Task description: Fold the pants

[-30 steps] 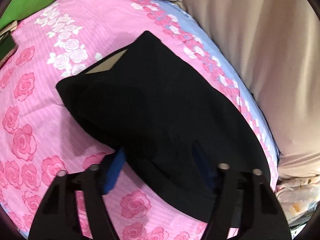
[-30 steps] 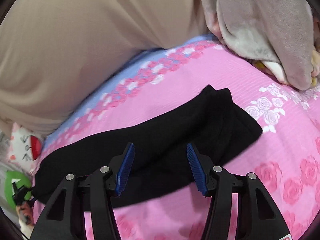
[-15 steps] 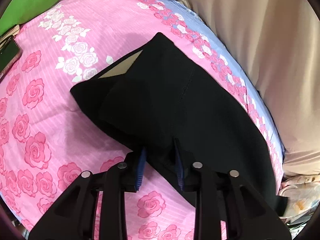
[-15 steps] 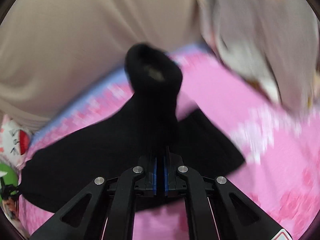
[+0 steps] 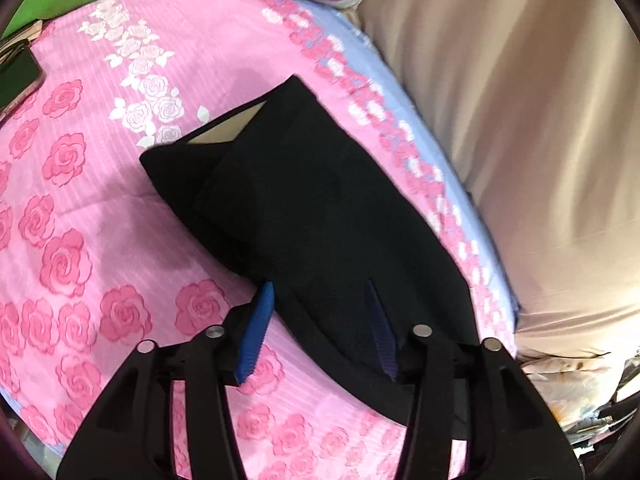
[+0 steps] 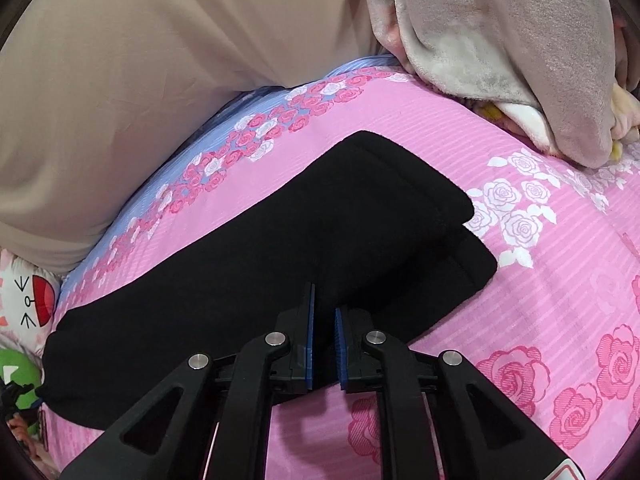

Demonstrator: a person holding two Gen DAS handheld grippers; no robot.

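Pants lie on the bed between my left gripper's opening jaws; my right gripper's jaws, slightly apart, are opening over them.

The black pants lay folded lengthwise on the pink rose-printed bedsheet, one leg stacked on the other. In the left wrist view they ran as a long dark band from about 10 o'clock, where the waist end sat, down toward 5 o'clock. At the waist a pale inner lining showed through a gap in the opening. In the right wrist view the pants stretched from 8 o'clock up to 2 o'clock, ending in two blunt cuffs, the upper leg's cuff offset slightly past the lower one. The fabric looked thick, matte and mostly smooth.
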